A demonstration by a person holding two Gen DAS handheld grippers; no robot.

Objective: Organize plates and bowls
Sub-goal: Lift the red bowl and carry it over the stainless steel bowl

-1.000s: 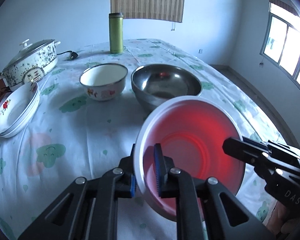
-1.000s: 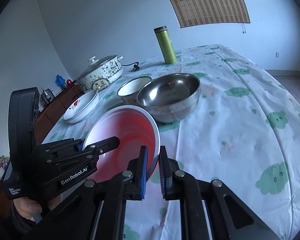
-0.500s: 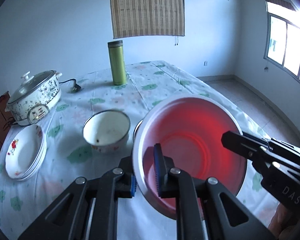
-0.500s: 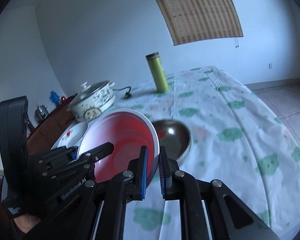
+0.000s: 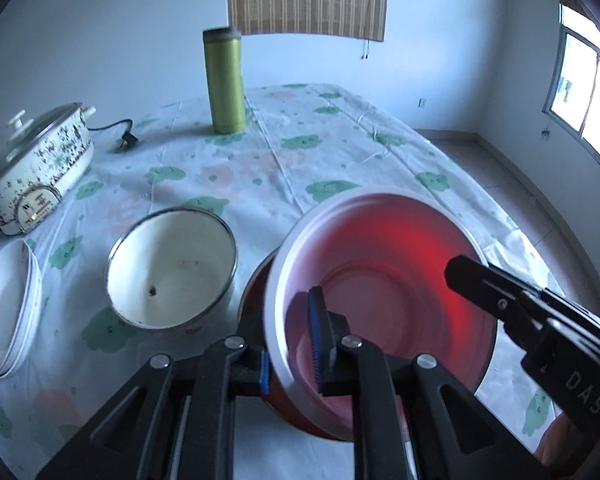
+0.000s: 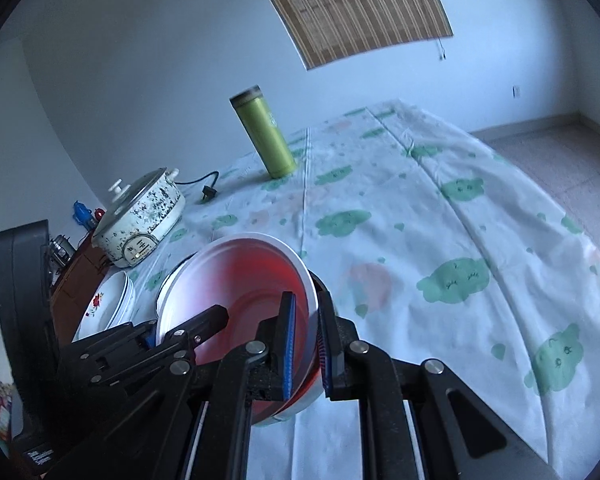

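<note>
a red bowl (image 5: 384, 280) is gripped at opposite rims by the left gripper (image 5: 290, 350) and right gripper (image 6: 305, 346), beside a white bowl (image 5: 172, 268) on the tabletop (image 5: 340, 152)

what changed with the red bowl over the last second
Both hand-held grippers, left and right, kept their grip on the red bowl and carried it over the steel bowl, now almost hidden beneath it. The enamel bowl, stacked plates, green flask and cooker stayed put.
</note>
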